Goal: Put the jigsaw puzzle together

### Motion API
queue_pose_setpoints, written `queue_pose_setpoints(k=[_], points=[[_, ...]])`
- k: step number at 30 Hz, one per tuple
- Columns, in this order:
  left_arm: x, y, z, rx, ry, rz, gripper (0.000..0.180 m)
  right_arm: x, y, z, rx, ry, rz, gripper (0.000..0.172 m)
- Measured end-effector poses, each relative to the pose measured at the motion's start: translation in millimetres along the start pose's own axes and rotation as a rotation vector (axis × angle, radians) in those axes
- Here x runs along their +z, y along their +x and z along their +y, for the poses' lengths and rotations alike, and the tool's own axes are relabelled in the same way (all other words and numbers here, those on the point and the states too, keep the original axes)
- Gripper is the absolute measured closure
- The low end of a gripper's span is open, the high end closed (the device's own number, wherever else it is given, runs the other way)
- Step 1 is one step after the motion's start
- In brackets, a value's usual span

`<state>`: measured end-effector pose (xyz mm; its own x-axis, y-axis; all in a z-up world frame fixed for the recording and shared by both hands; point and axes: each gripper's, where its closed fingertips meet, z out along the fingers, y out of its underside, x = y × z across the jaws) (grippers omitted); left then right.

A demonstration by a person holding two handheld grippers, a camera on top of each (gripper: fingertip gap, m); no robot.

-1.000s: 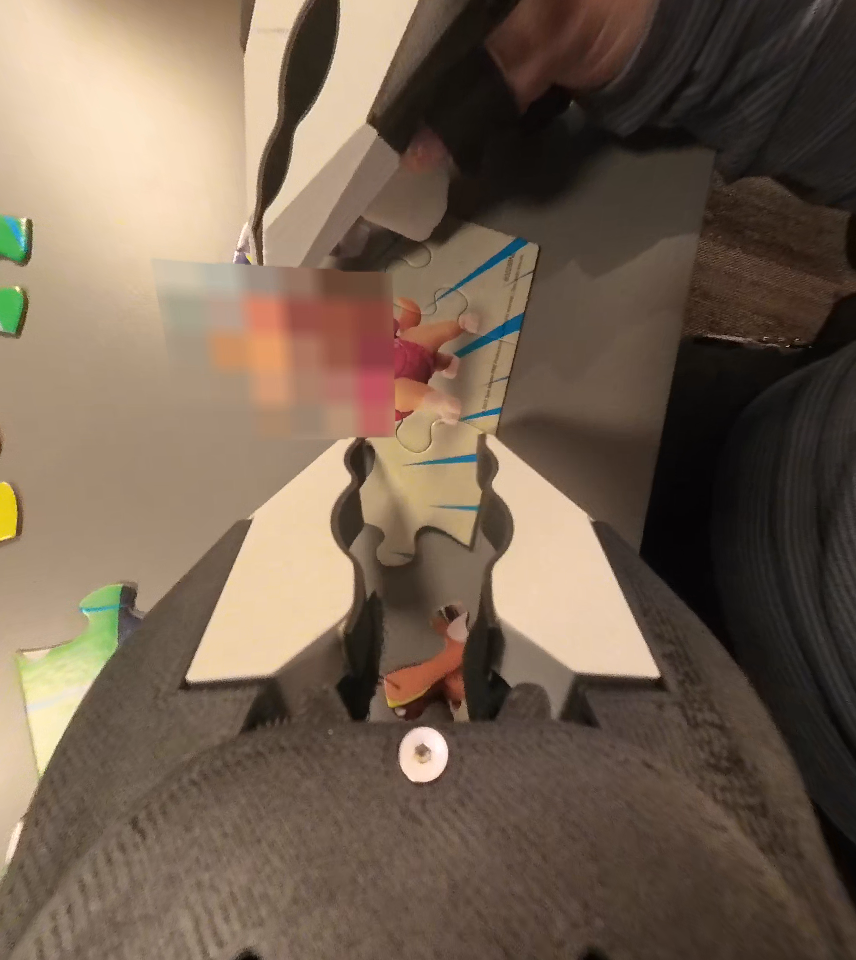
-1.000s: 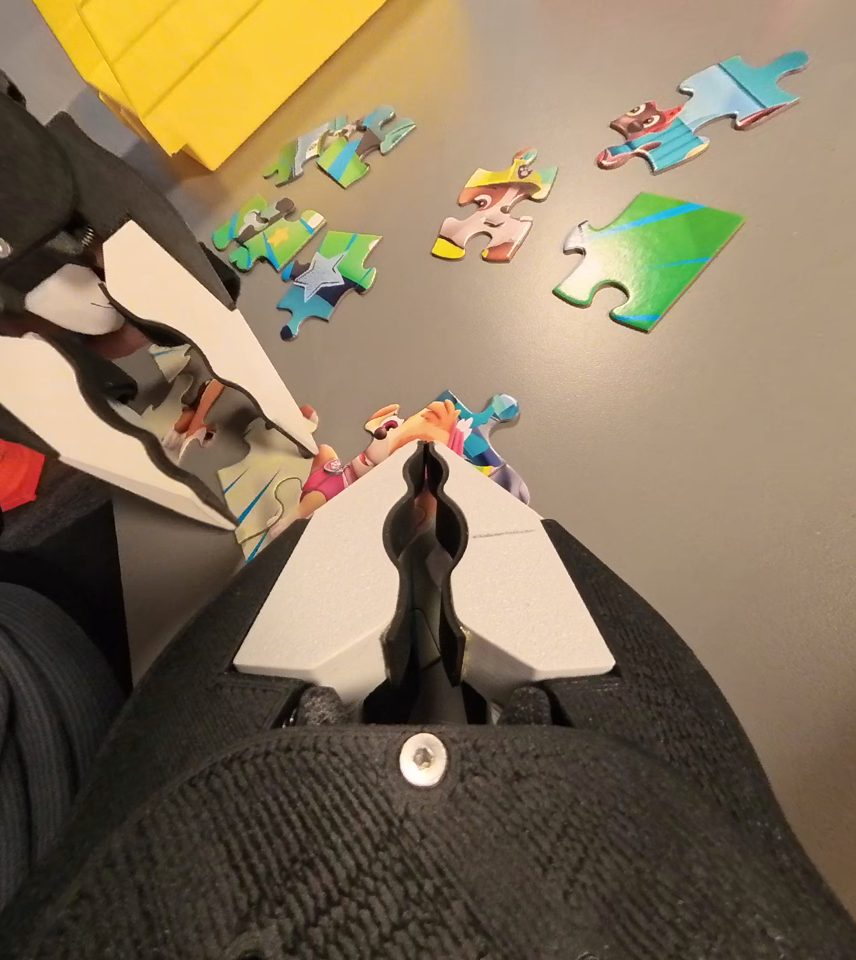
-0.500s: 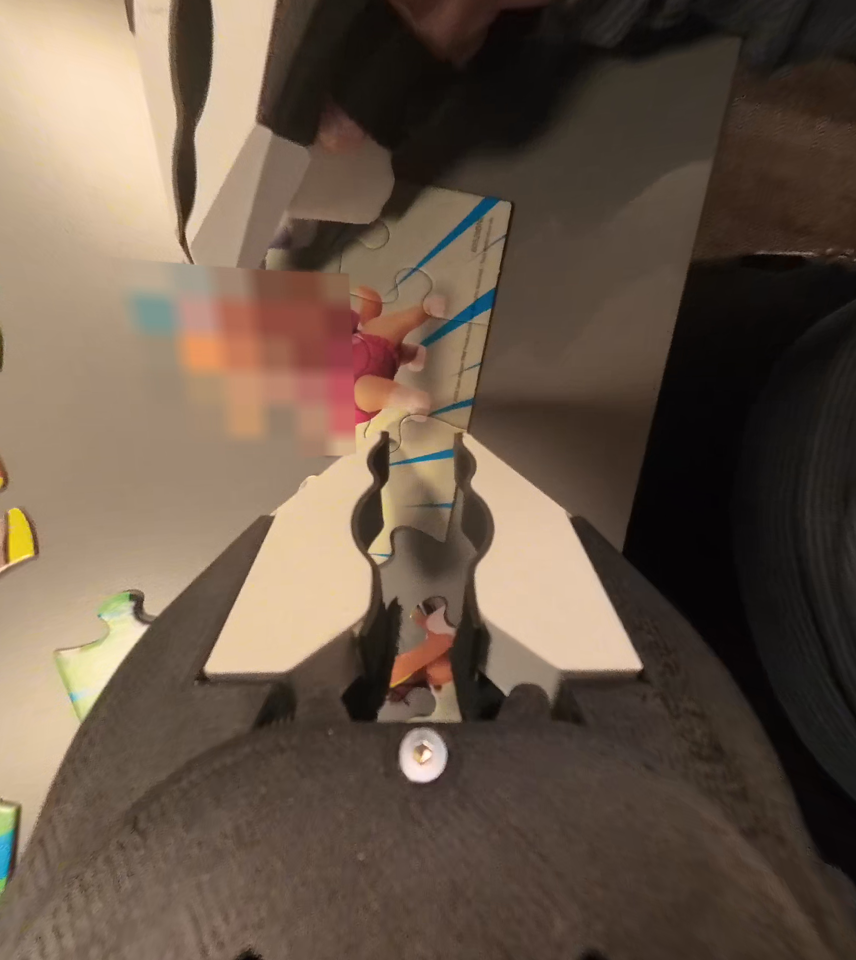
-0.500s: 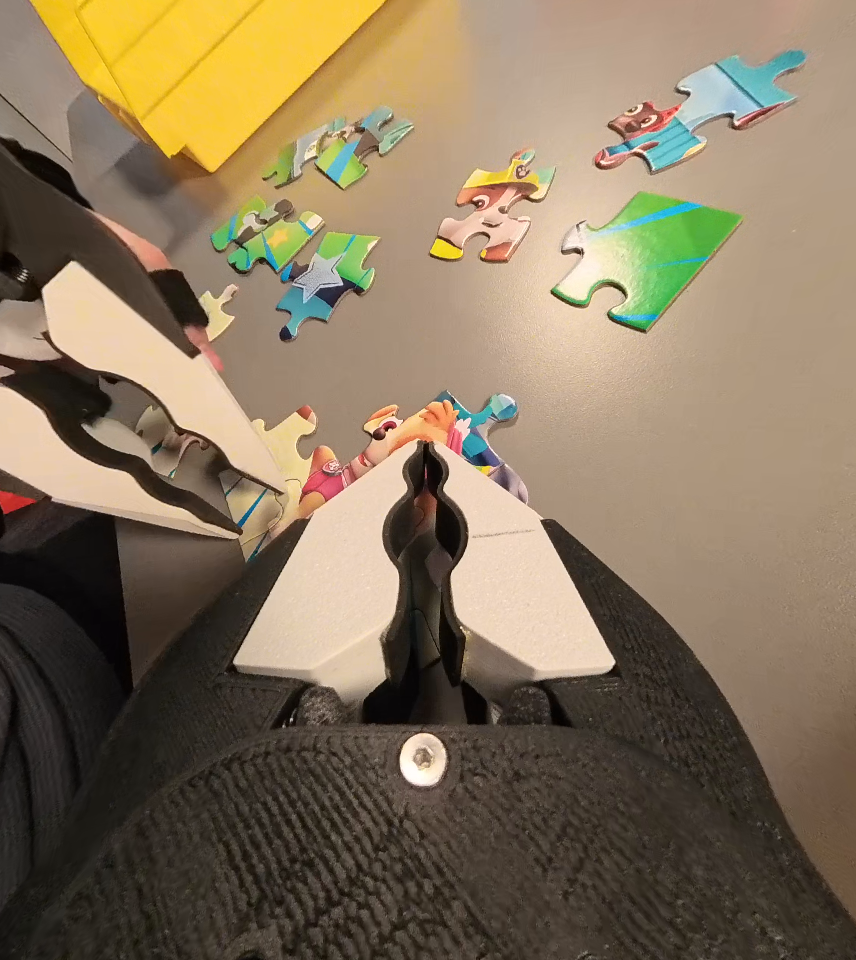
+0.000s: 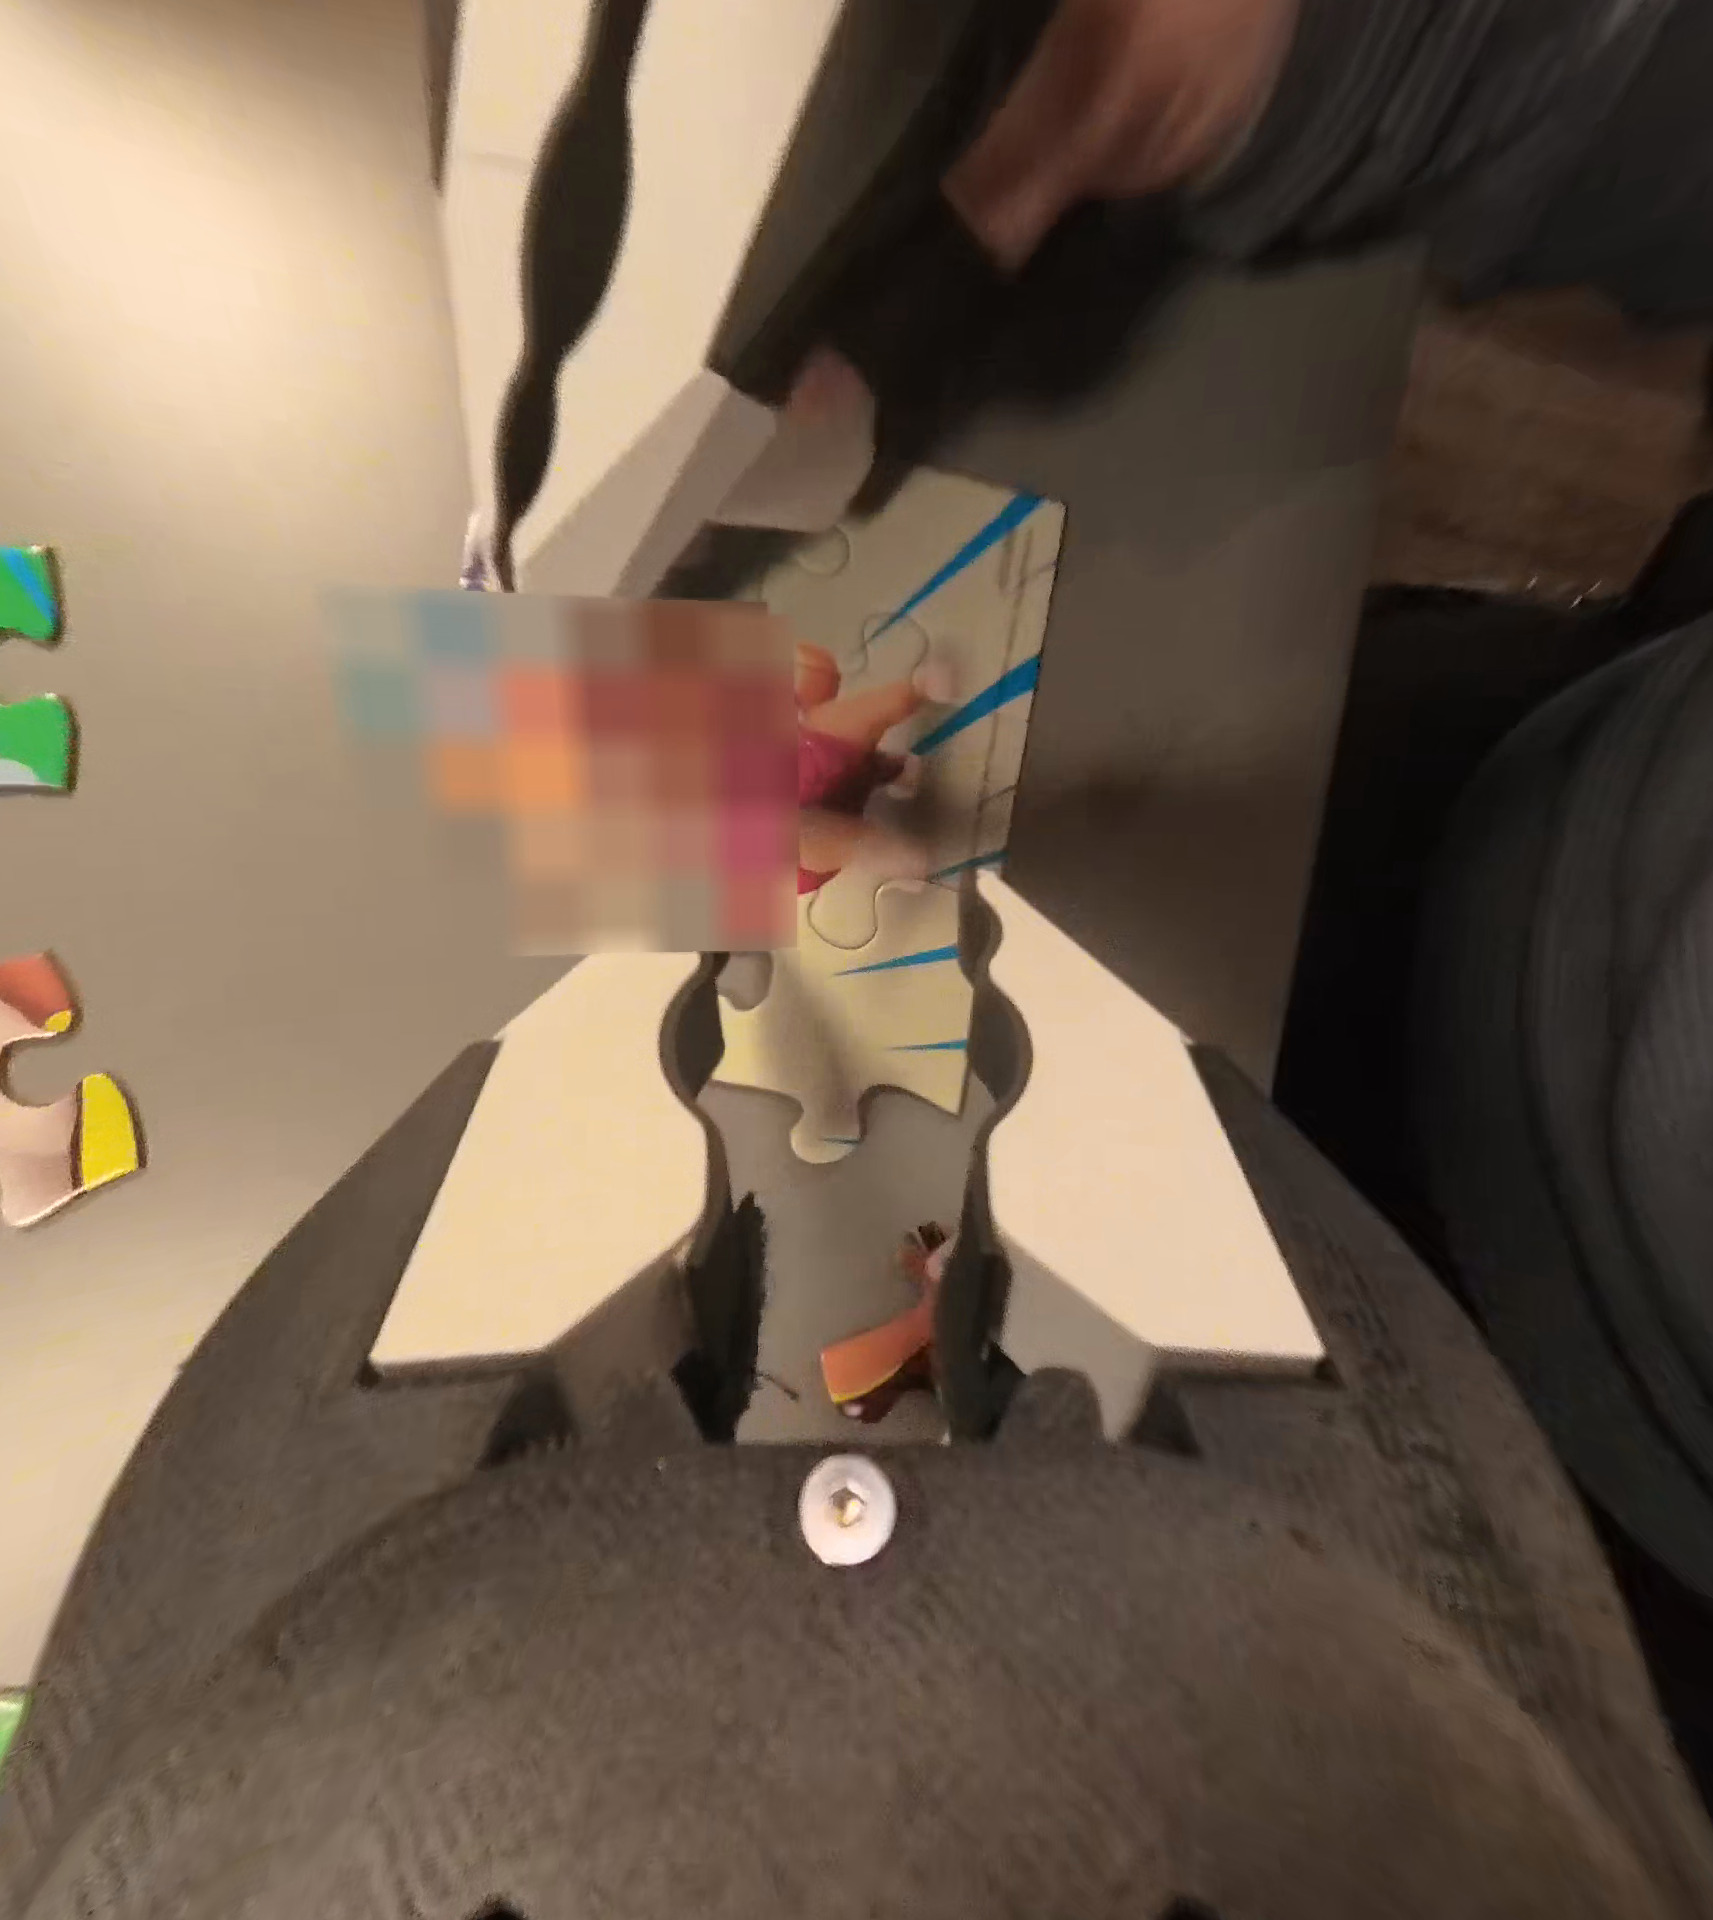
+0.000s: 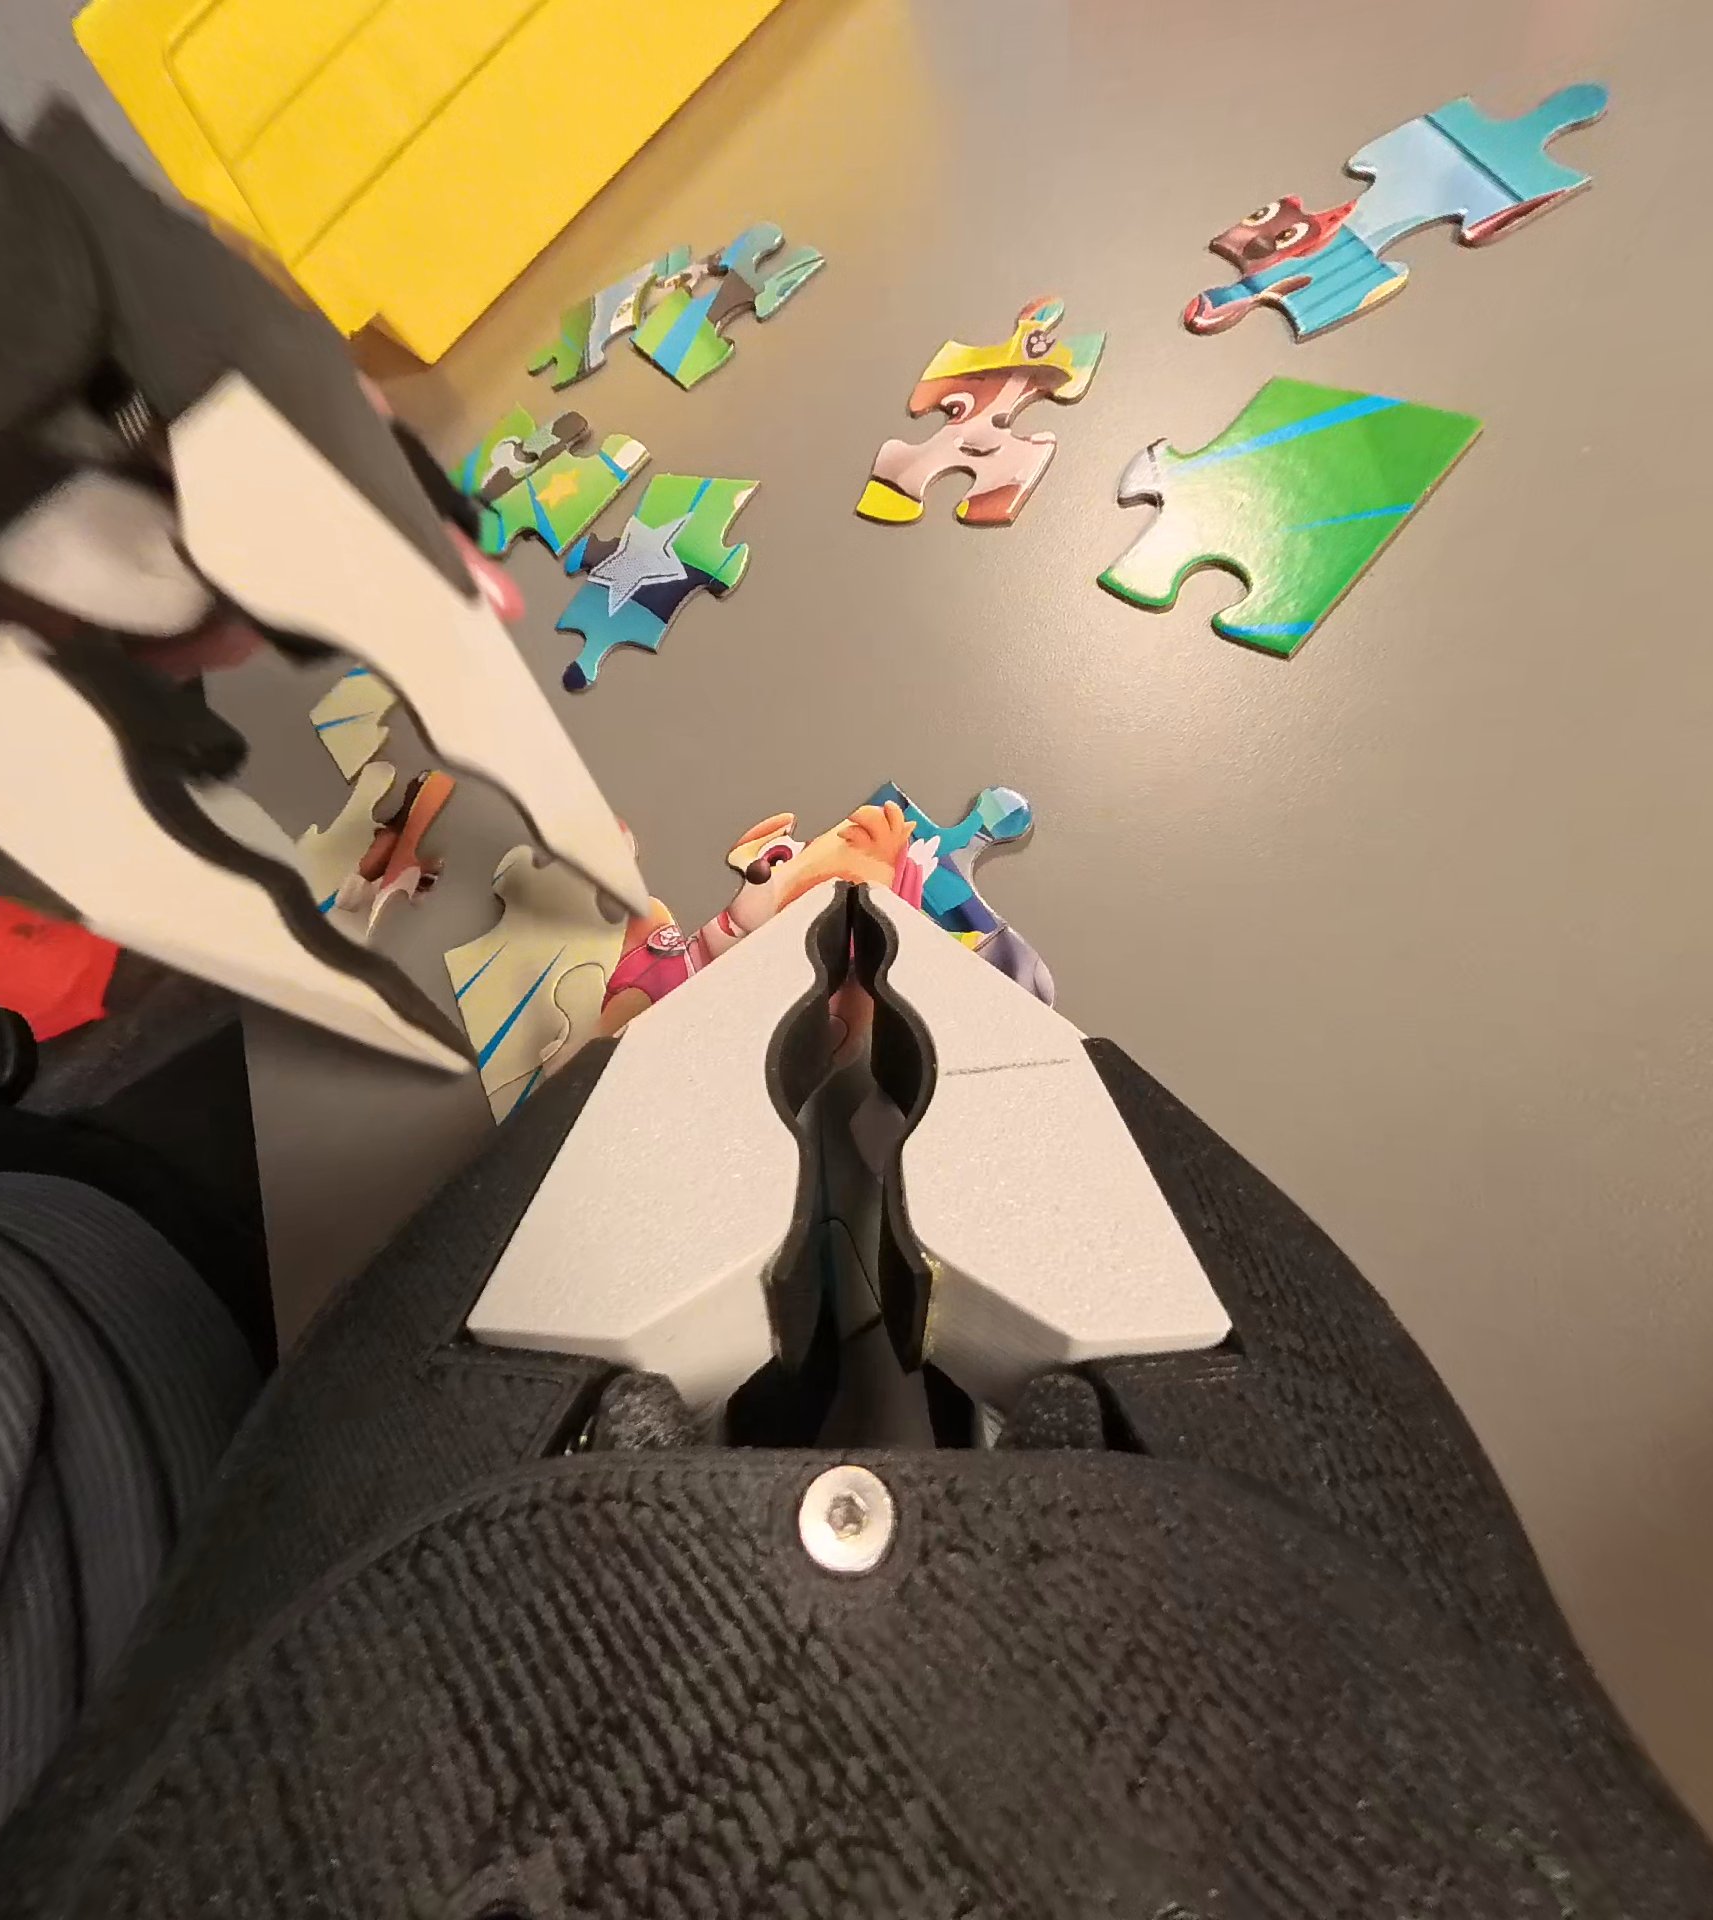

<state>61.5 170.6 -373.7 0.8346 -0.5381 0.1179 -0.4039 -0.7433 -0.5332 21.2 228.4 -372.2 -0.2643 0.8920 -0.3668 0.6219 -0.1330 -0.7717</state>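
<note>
The joined puzzle pieces (image 6: 561, 997) lie flat at the near edge of the tabletop (image 6: 1351, 935), probably so their edges line up; the right hand-held gripper (image 6: 850, 896), its fingers pressed together on nothing, rests over them as if pinning them down; the left hand-held gripper (image 5: 844, 997) hangs spread above the pale end piece, gripping nothing; seven loose pieces lie scattered beyond, and one yellow box (image 6: 436, 135) stands at the far side.

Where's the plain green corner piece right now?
In the right wrist view the green corner piece lies flat on the grey table, upper right, just right of the yellow-hatted pup piece and below the blue piece.
</note>
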Motion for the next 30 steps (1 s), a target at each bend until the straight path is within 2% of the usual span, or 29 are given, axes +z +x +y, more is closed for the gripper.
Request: queue_pose_setpoints(k=[4, 8, 10, 12, 15, 17, 19, 22, 25, 30], points=[[7, 0, 6, 0.013, -0.018, -0.011, 0.140, 0, 0, 0, 0.004, 0.001, -0.002, 0.172], [8, -7, 6, 0.052, -0.009, -0.087, 0.152, 0, 0, 0, 0.023, 0.003, -0.019, 0.172], [3, -10, 11, 0.078, -0.033, -0.144, 0.142, -1, -1, -1, 0.029, 0.006, -0.030, 0.172], [-9, -15, 14, 0.081, 0.001, -0.231, 0.118, -4, -1, -5, 0.013, 0.039, -0.019, 0.172], [-56, -13, 4, -0.068, 0.310, -0.285, 0.109, -30, -5, -33, -0.068, 0.297, 0.020, 0.172], [-95, -15, 16, -0.174, 0.484, -0.336, 0.106, -60, -8, -51, -0.116, 0.525, 0.056, 0.172], [-128, -17, 41, -0.256, 0.580, -0.397, 0.106, -88, -8, -62, -0.150, 0.719, 0.114, 0.172], [-152, -13, 81, -0.341, 0.611, -0.450, 0.106, -104, 4, -66, -0.170, 0.799, 0.231, 0.169], [-151, 2, 101, -0.367, 0.613, -0.431, 0.105, -106, 12, -67, -0.206, 0.789, 0.337, 0.167], [-104, 32, 96, -0.283, 0.514, -0.329, 0.108, -105, 18, -66, -0.242, 0.759, 0.438, 0.167]])
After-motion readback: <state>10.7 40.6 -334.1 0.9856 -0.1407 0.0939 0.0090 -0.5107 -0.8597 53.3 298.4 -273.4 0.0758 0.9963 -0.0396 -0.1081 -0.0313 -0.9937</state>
